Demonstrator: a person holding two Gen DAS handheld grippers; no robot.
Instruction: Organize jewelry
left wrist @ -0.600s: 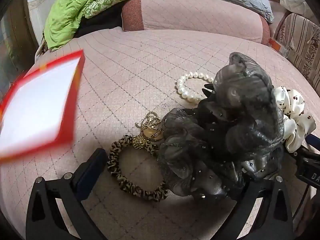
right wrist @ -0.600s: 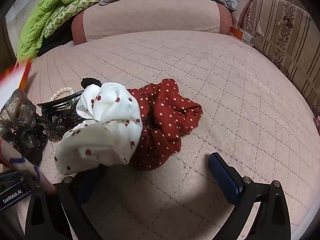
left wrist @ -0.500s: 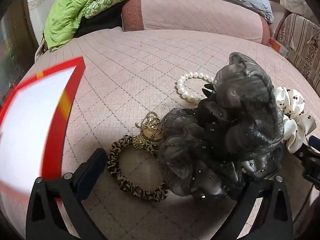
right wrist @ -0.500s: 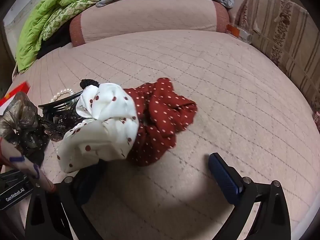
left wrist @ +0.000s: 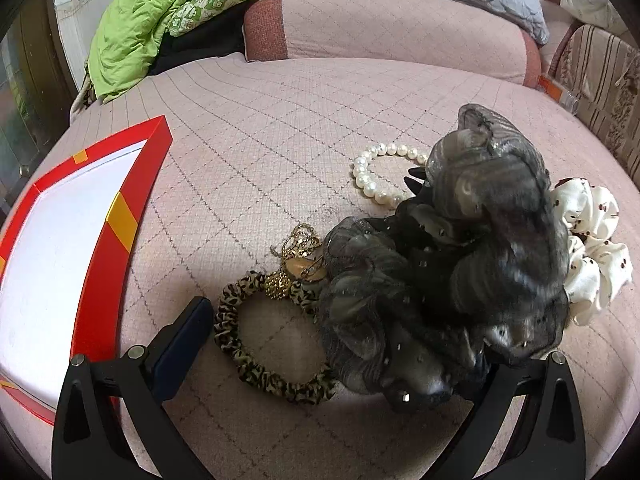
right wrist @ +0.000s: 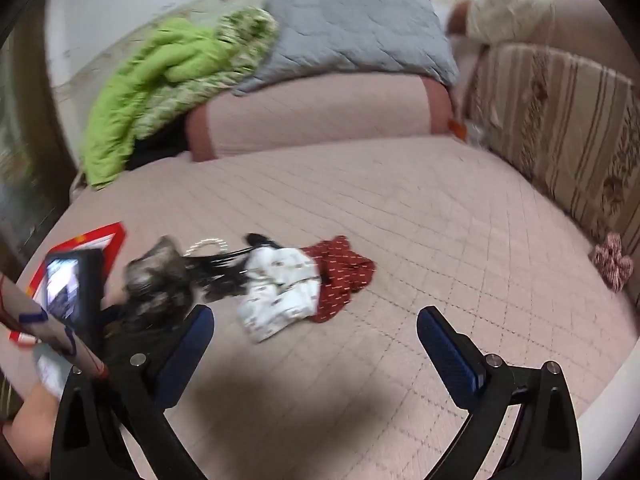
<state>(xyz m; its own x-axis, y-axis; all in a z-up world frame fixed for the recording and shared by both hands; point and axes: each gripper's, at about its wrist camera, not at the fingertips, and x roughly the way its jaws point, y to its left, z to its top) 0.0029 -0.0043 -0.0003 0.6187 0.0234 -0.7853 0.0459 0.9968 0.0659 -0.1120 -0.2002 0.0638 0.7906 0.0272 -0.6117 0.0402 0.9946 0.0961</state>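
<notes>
On the pink quilted bed (left wrist: 280,128): grey organza scrunchie (left wrist: 460,264), leopard hair tie (left wrist: 256,364), pearl bracelet (left wrist: 372,176), red-rimmed box (left wrist: 132,196). Left gripper (left wrist: 332,344) spread wide, empty. Right gripper (right wrist: 316,332) likewise wide, nothing held.

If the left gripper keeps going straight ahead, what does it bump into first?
Probably the leopard-print hair tie, lying on the pink bed cover right between the open left gripper's fingers. The big grey scrunchie beside it is close too.

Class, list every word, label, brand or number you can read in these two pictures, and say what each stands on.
None can be read.
Phone screen on the left gripper's mount: lit, too blurred.
Red box: yellow patches, no lettering.
Orange packet by the striped cushion: too small.
</notes>
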